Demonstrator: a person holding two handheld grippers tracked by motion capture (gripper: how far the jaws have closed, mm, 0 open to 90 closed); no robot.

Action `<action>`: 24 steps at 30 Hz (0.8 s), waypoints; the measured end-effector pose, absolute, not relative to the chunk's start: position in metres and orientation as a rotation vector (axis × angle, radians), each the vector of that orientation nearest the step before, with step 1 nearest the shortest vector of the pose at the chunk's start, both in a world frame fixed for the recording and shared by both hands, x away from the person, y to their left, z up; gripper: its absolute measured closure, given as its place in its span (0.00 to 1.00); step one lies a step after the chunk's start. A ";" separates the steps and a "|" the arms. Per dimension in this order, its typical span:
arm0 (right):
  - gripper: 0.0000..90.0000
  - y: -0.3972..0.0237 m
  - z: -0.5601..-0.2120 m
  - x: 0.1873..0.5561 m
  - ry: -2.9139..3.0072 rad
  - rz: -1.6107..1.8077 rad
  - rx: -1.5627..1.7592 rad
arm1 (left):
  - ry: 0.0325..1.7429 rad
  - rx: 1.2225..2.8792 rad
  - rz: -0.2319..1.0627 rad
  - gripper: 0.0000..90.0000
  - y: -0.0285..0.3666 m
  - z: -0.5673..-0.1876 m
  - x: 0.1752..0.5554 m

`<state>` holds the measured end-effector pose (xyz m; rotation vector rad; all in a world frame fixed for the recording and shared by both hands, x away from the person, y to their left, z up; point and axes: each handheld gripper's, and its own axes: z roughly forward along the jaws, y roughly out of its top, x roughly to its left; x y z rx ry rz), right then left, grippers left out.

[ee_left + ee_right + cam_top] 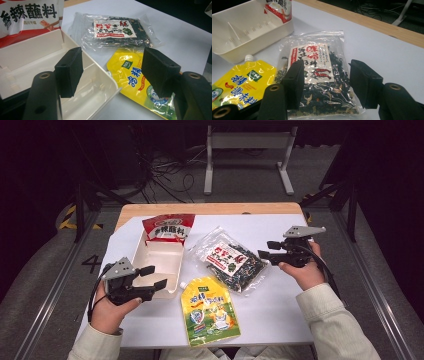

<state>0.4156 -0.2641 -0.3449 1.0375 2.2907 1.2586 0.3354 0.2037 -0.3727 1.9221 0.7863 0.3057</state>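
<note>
While spread right gripper (264, 254) nears seaweed bag (231, 261) flat on surface (280, 305) beside tray (159, 262): risks pinching slick film only, slipping. Left gripper (154, 277) spread, idle over tray.

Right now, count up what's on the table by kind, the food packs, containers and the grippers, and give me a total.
Food packs: 3 (red and white packet, clear seaweed bag, yellow spout pouch)
Containers: 1 (white bin)
Grippers: 2 (left gripper, right gripper), both held open above the table
Total: 6
</note>
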 end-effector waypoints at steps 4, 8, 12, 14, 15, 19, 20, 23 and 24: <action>0.51 -0.259 -0.350 0.427 2.306 1.240 1.044 | 0.789 1.917 0.305 0.38 0.205 -0.373 0.330; 0.50 -0.255 -0.353 0.441 2.311 1.200 1.054 | 0.785 1.917 0.303 0.38 0.209 -0.373 0.322; 0.49 -0.252 -0.357 0.452 2.323 1.175 1.068 | 0.794 1.912 0.281 0.38 0.212 -0.374 0.316; 0.49 -0.250 -0.359 0.457 2.332 1.162 1.075 | 0.798 1.918 0.282 0.38 0.212 -0.375 0.313; 0.49 -0.249 -0.360 0.460 2.338 1.156 1.079 | 0.798 1.919 0.283 0.38 0.212 -0.376 0.312; 0.46 -0.244 -0.366 0.472 2.367 1.127 1.086 | 0.799 1.925 0.271 0.38 0.214 -0.378 0.305; 0.46 -0.243 -0.367 0.474 2.371 1.120 1.088 | 0.794 1.925 0.275 0.38 0.215 -0.378 0.304; 0.46 -0.240 -0.372 0.481 2.387 1.106 1.100 | 0.802 1.926 0.276 0.38 0.216 -0.379 0.299; 0.46 -0.239 -0.373 0.483 2.389 1.100 1.105 | 0.801 1.930 0.277 0.38 0.216 -0.379 0.299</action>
